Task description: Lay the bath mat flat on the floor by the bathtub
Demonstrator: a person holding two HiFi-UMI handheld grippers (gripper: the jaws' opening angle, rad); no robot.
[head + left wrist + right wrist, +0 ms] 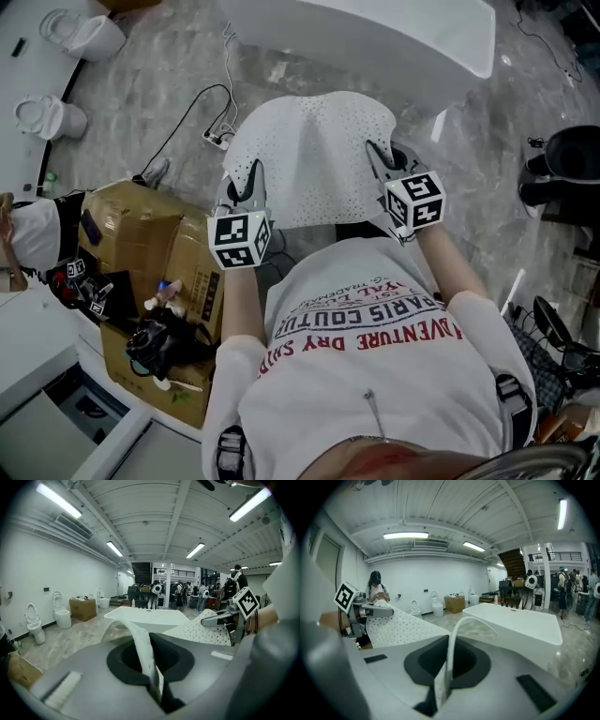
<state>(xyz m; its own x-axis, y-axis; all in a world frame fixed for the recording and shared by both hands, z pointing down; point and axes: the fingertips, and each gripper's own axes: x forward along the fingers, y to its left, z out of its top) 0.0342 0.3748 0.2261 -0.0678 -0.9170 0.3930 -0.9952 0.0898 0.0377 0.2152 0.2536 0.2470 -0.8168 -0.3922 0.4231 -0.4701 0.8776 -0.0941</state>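
Left gripper (pixel 253 178), right gripper (pixel 377 157) on mat (pixel 314 155)

We are seeing the bath mat (pixel 314 159) as a pliable, matt white sheet, dotted all over with small holes. The bathtub (pixel 412 37) is showing smooth, glossy white; the floor (pixel 159 94) is gleaming like polished grey marble; the cardboard box (pixel 141 225) is looking dull brown.
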